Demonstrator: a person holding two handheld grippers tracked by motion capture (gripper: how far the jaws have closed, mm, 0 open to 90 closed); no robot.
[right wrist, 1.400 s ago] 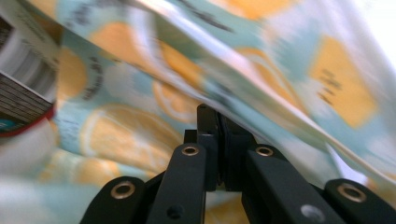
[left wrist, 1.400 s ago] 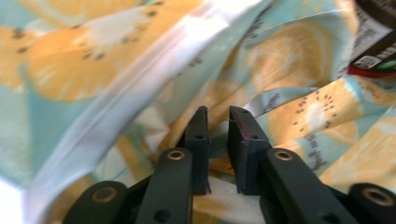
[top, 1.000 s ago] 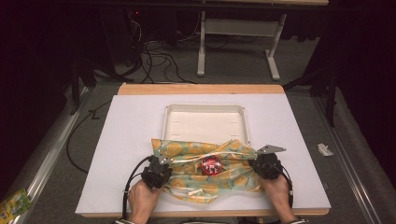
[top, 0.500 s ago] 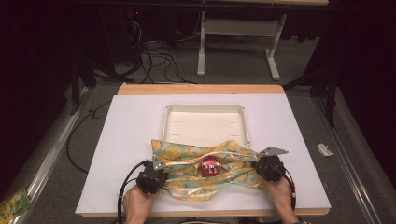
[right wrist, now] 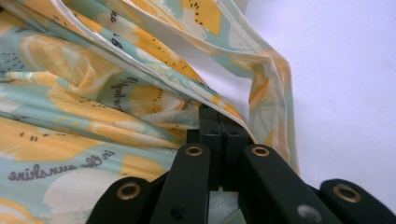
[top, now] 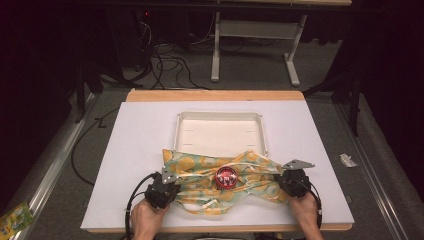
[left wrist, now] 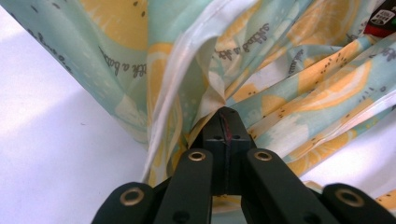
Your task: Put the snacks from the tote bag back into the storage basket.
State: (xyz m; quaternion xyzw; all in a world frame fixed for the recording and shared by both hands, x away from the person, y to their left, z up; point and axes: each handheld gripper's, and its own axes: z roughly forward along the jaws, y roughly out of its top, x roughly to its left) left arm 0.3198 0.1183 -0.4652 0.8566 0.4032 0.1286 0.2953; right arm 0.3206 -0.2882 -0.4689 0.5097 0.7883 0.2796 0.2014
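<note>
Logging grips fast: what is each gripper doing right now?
Left gripper: closed on the cloth.
Right gripper: closed on the cloth's other end.

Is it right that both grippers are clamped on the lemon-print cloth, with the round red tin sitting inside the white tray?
Not quite. The round red tin lies on the lemon-print cloth, in front of the white tray, as the high view shows. Left gripper and right gripper are clamped on it.

On the white table (top: pixel 130 150), 2 hands hold grippers at either end of a bunched lemon-print cloth (top: pixel 200 167): left gripper (top: pixel 167 181), right gripper (top: pixel 284 179). A red round object (top: pixel 226 177) lies on the cloth, which overlaps a white tray (top: pixel 218 116).
</note>
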